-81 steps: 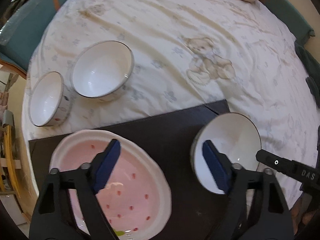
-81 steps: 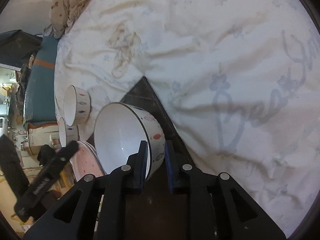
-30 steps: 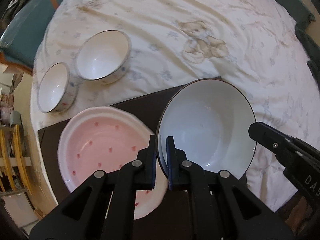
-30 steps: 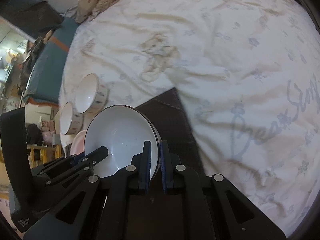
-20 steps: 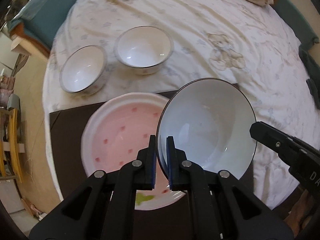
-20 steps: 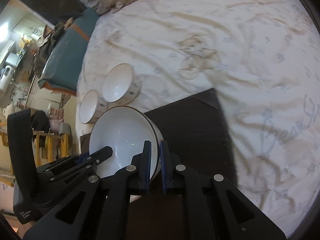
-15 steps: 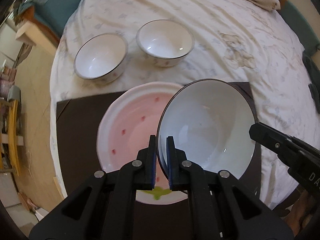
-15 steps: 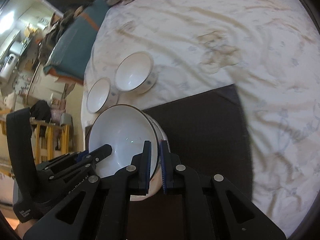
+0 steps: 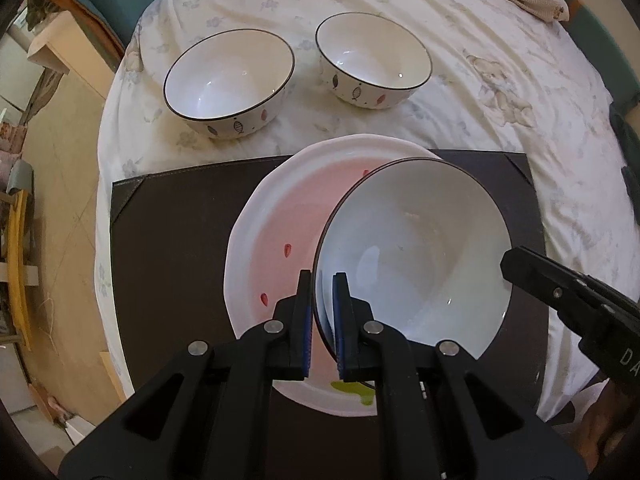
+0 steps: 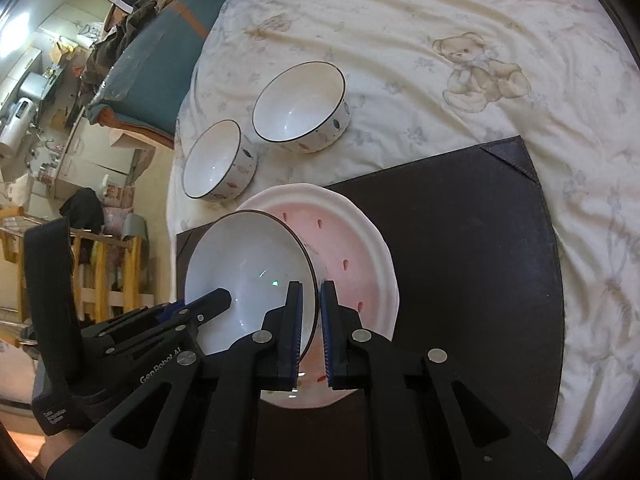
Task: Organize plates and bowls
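The large white bowl [image 9: 416, 256] with a thin dark rim is plain and glossy inside, and it is held tilted above the pink plate [image 9: 280, 232], covering the plate's right part in the left wrist view. The left gripper [image 9: 322, 312] is clamped on the bowl's near-left rim, one blue pad inside and one outside, pointing almost straight down; the right gripper [image 10: 309, 320] pinches the opposite rim the same way, its fingers angled down and forward. In the left wrist view the right gripper's black finger shows at the bowl's right edge, and in the right wrist view the left gripper's black body sits low on the left, against the bowl. The pink plate is shallow, with a wide white scalloped border, a pale pink centre dotted with small red seed marks and a green patch at its near edge; whether the bowl touches it cannot be told. The plate lies on a dark brown mat [image 9: 172, 232] with stitched corners, which rests on a cream bedsheet [image 9: 460, 12] printed with teddy bears and flowers. Beyond the plate, off the mat, two smaller bowls stand upright on the sheet, near each other but apart: the left small bowl [image 9: 230, 80] and the right small bowl [image 9: 372, 58], both white with dark rims and little fish motifs. Farther still lies a teal cushion [image 10: 160, 52].
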Demonstrator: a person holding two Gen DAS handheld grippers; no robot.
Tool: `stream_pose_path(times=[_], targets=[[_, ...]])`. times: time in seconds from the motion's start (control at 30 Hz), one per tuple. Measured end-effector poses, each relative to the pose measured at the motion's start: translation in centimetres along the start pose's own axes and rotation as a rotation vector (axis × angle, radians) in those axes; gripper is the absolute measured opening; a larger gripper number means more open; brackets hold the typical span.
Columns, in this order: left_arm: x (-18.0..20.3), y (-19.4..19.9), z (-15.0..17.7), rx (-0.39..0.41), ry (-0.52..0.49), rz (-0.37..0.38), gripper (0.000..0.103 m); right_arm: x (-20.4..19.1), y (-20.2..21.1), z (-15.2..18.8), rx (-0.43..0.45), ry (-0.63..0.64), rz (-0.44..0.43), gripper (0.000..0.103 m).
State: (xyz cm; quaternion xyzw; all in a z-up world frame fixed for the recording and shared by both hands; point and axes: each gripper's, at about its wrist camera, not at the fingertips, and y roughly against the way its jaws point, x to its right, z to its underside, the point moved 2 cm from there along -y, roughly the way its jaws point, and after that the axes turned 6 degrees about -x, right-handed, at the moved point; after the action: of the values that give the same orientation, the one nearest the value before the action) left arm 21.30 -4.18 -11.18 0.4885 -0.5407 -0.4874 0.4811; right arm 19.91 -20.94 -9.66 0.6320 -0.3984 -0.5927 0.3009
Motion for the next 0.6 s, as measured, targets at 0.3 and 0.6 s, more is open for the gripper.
stream_pose_path(times=[0.3, 0.6], targets=[[-1.4, -1.7, 0.0, -0.018, 0.019, 0.007, 0.007, -0.2, -1.5, -0.2, -0.013, -0.001, 0.008, 0.01], [-1.4, -1.7, 0.0, -0.007, 0.023, 0.003, 0.007, -0.3, -2.4, -0.2, -0.026, -0.012, -0.004, 0.01]])
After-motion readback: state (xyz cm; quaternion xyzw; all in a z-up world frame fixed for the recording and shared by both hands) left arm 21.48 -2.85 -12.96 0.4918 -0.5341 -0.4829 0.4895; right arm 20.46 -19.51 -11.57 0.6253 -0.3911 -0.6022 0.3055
